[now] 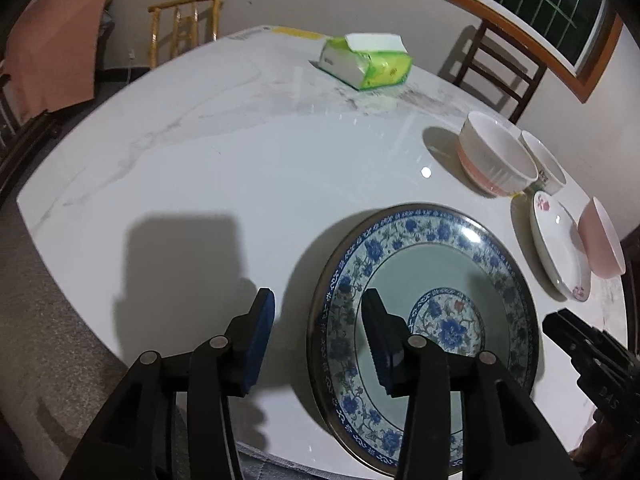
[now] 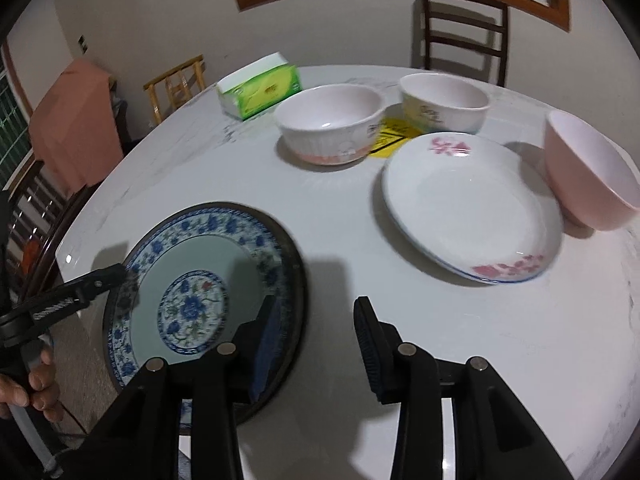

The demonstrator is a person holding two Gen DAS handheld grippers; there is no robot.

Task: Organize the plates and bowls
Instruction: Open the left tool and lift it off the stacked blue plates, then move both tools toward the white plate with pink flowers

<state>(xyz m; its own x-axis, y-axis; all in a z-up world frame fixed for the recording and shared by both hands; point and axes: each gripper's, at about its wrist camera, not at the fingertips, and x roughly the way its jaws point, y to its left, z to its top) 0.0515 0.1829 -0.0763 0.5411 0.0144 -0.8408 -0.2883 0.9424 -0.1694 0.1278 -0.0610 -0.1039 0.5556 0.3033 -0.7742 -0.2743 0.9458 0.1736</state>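
A large blue-and-white patterned plate (image 1: 460, 264) (image 2: 192, 248) lies near the table's front edge. My left gripper (image 1: 318, 340) is open, its jaws straddling the plate's left rim. My right gripper (image 2: 316, 344) is open, its left finger over the plate's right rim. A white plate with pink flowers (image 2: 472, 208) (image 1: 558, 246) lies to the right. A pink bowl (image 2: 588, 176) (image 1: 602, 240) stands beside it. A white ribbed bowl with a pink base (image 2: 330, 130) (image 1: 496, 156) and a white bowl with a yellow print (image 2: 444, 102) (image 1: 544, 164) stand behind.
The white marble table (image 1: 240, 160) holds a green tissue pack (image 1: 366, 62) (image 2: 260, 90) at the back. A yellow label (image 2: 390, 140) lies between the bowls. Wooden chairs (image 2: 462, 26) stand around the table. The right gripper's body (image 1: 592, 356) shows in the left wrist view.
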